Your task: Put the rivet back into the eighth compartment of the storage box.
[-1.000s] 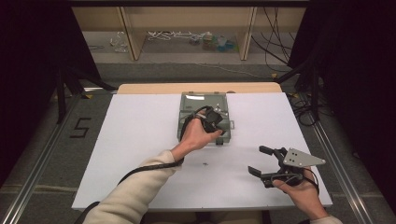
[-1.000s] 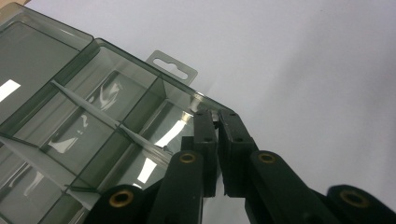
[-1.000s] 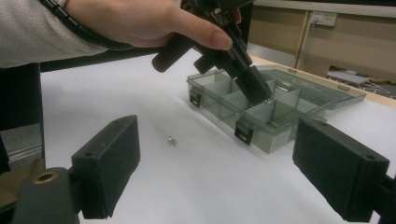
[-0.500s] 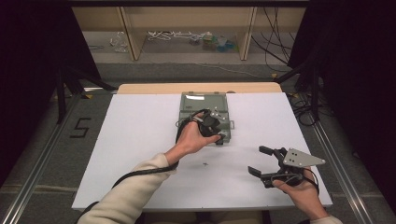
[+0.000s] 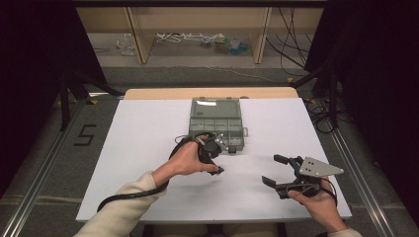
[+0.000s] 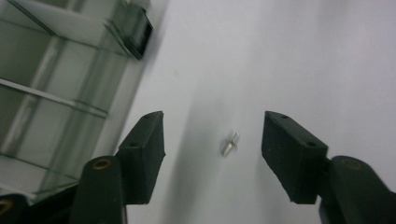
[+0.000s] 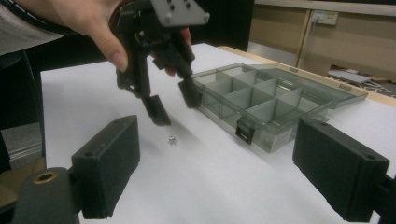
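A small screw (image 6: 230, 143) of bright, shiny metal lies on the matte white table (image 5: 138, 148), just beside the near edge of the box (image 5: 216, 122). In the left gripper view its long axis runs on a slant, the wider head up and to the right, the thinner shank down and to the left. Which way it points cannot be told from the other views, where it is only a glinting speck.

The box is smoky, see-through plastic, rectangular, split by thin walls into a grid of square compartments, with a dark latch on its near wall and its clear lid folded flat on the far side.

The left gripper (image 5: 215, 160) hangs over the screw, tilted steeply down toward the table, its blocky black jaws apart with the screw lying between them and touching neither. The left hand (image 5: 185, 159) wraps it from behind, wrist bent down, a pale sleeve on the forearm.

The right gripper (image 5: 276, 170) sits well apart from the box, held low and level, pointing toward the screw, jaws spread wide and holding nothing.
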A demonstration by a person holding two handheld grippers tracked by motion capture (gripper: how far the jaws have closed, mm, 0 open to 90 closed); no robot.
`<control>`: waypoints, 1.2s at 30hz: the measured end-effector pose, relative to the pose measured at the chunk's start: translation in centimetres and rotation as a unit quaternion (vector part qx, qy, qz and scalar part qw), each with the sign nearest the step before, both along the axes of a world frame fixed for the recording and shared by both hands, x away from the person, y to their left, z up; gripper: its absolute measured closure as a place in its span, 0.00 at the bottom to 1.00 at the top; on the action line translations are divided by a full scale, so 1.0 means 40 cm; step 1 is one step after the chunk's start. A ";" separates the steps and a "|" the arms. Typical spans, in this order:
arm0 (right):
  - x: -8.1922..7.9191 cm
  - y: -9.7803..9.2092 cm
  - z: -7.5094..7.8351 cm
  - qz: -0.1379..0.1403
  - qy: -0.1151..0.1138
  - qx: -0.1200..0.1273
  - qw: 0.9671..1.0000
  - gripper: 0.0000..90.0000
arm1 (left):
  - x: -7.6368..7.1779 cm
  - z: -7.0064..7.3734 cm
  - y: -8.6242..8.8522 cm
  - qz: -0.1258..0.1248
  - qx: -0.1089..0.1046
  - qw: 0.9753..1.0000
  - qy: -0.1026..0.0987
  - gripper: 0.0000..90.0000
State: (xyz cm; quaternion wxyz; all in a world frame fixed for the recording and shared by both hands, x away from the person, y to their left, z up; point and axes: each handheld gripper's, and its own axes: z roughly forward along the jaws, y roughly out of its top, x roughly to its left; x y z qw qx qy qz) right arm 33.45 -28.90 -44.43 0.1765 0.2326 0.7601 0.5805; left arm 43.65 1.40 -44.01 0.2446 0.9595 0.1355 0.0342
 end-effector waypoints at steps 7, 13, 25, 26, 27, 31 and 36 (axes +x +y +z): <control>-0.001 0.000 0.000 0.000 0.002 0.000 1.000 0.18 | -0.002 -0.007 -0.004 -0.016 0.037 0.999 0.012 0.54; 0.001 0.000 0.000 0.002 -0.001 0.000 1.000 0.18 | -0.001 -0.027 -0.020 -0.027 0.051 0.998 0.020 0.59; -0.001 -0.001 0.000 -0.003 0.000 -0.003 1.000 0.18 | -0.010 -0.052 -0.039 -0.044 0.069 0.996 0.022 0.66; 0.000 0.000 0.000 -0.002 0.000 -0.002 1.000 0.18 | -0.010 -0.052 -0.039 -0.043 0.069 0.996 0.022 0.67; 0.002 0.000 -0.001 0.001 -0.003 0.000 1.000 0.18 | -0.011 -0.052 -0.040 -0.043 0.069 0.996 0.023 0.68; 0.000 -0.001 0.000 -0.002 -0.001 -0.003 1.000 0.18 | -0.012 -0.052 -0.039 -0.040 0.068 0.996 0.029 0.75; 0.000 -0.001 0.000 -0.002 -0.002 -0.004 1.000 0.18 | -0.019 -0.052 -0.043 -0.040 0.071 0.996 0.032 0.90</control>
